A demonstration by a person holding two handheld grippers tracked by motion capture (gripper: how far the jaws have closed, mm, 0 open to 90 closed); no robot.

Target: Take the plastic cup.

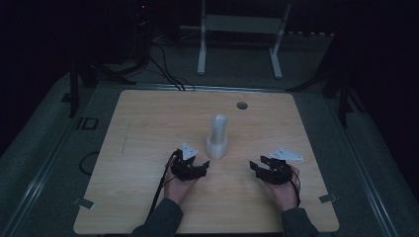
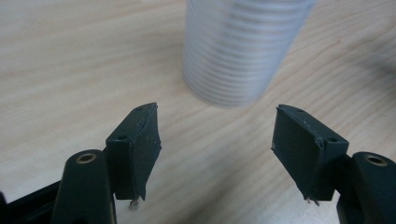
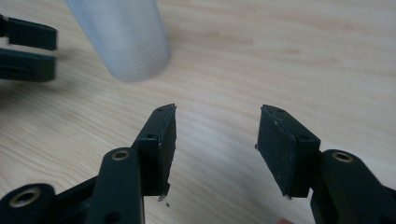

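The stack of clear plastic cups stands at the frame's centre on the tabletop, both the left gripper and right gripper gaping empty just beside it, so approach is in hand; next, one must close around it.

Wooden table bears a white cylinder (upright).
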